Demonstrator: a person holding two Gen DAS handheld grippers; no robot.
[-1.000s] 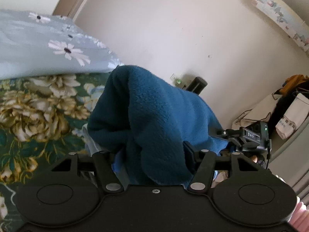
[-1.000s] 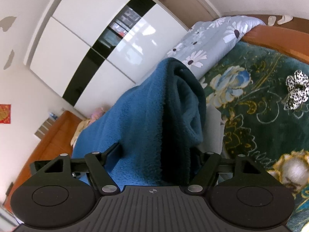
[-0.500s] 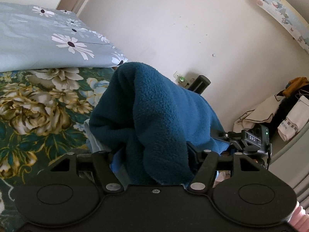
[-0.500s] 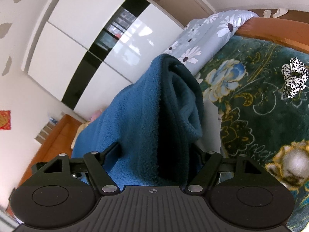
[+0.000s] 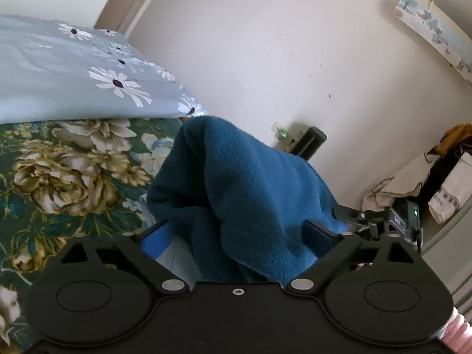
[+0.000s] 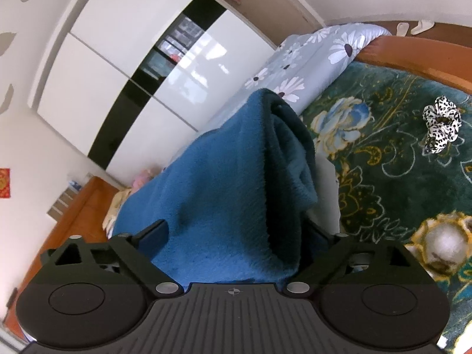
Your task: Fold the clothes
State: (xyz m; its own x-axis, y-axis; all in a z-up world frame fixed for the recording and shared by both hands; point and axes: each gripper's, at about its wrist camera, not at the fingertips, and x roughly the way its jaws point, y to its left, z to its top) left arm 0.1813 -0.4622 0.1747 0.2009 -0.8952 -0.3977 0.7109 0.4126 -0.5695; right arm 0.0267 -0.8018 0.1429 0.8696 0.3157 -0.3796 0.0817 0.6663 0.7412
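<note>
A blue fleece garment [image 5: 250, 188] is bunched up in a peak over the bed and lies between the fingers of my left gripper [image 5: 239, 227]. Its jaws are opening: the left pad [image 5: 156, 237] stands clear of the cloth, and the fleece drapes against the right finger. In the right wrist view the same fleece [image 6: 224, 194] fills the space between the fingers of my right gripper [image 6: 236, 230], whose jaws are opening too and stand wide. A pale cloth [image 6: 326, 197] shows under the fleece. My right gripper's body [image 5: 395, 221] appears at the right of the left wrist view.
The bed has a dark green floral cover [image 5: 65, 177] and a grey daisy quilt [image 5: 73, 82] at its far end. A leopard-print scrunchie [image 6: 441, 124] lies on the cover. White wardrobe doors [image 6: 124, 67] and a wooden bed frame [image 6: 413, 56] border the bed. Clothes are piled by the wall [image 5: 448, 177].
Both grippers' jaws have spread much wider than in the earlier frames. The fleece has stayed bunched between them. The left view has shifted slightly.
</note>
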